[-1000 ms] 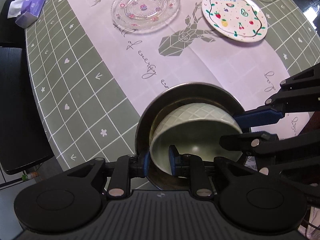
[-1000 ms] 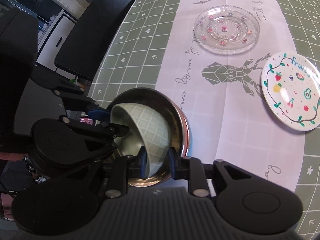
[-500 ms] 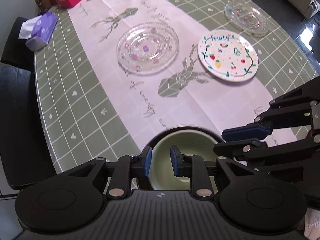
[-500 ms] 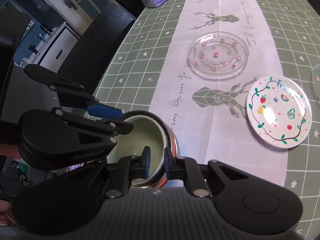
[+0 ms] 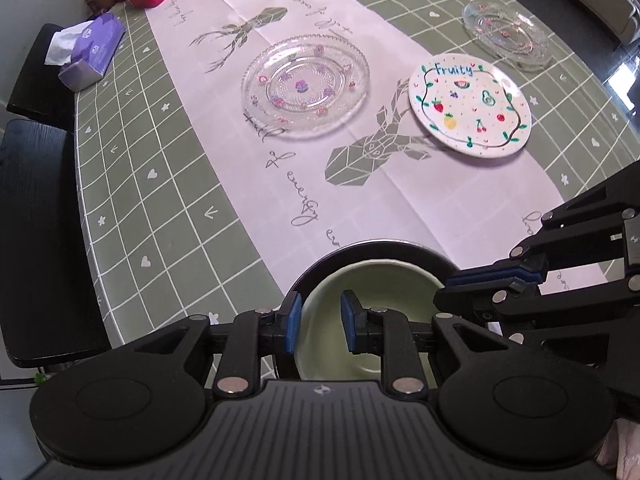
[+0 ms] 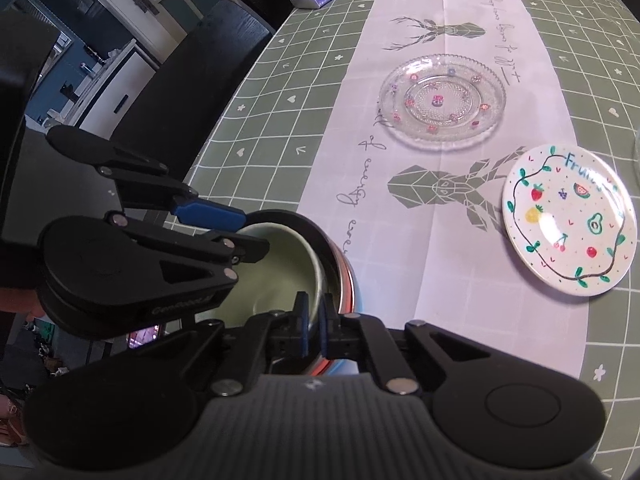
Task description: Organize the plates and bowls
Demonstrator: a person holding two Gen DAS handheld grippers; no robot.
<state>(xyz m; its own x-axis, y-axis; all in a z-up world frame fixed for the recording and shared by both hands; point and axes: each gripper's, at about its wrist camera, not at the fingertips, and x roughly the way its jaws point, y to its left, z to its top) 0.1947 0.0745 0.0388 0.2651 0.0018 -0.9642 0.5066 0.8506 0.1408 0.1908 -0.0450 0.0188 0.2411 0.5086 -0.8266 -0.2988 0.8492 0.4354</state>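
Left gripper [image 5: 319, 322]: fingers straddle green bowl [image 5: 374, 280] rim, parted. Green bowl: nested upright in steel bowl [image 6: 340, 276], near tabletop [image 5: 132, 184] edge. Right gripper [image 6: 313, 326]: fingers just closed, clamped on green bowl's rim.

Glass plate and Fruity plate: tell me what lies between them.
In the left wrist view, no object lies between the glass plate and the Fruity plate: only the white runner, with the printed deer's antlers in the gap.
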